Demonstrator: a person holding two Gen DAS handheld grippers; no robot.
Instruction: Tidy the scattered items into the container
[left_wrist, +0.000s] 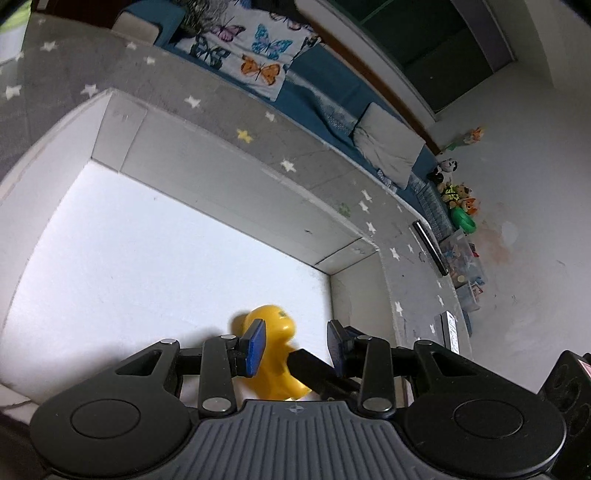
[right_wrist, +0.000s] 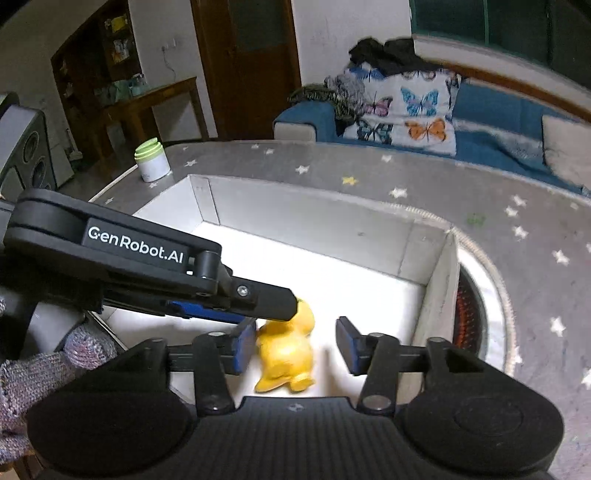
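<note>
A: Where's the yellow duck toy (right_wrist: 288, 350)?
B: We see it on the floor of the white box (right_wrist: 314, 218), near the right wall.
A: Claws?
B: Our right gripper (right_wrist: 295, 347) is spread, duck between its pads, gap on the right side. Our left gripper (left_wrist: 295, 347) is spread too, reaching in over the duck (left_wrist: 271, 350).

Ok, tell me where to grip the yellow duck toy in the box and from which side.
Grip the yellow duck toy across its rounded body, below the head, coming from above. It lies on the white box floor near a wall, so side approaches look cramped; the body is its widest, steadiest part.
</note>
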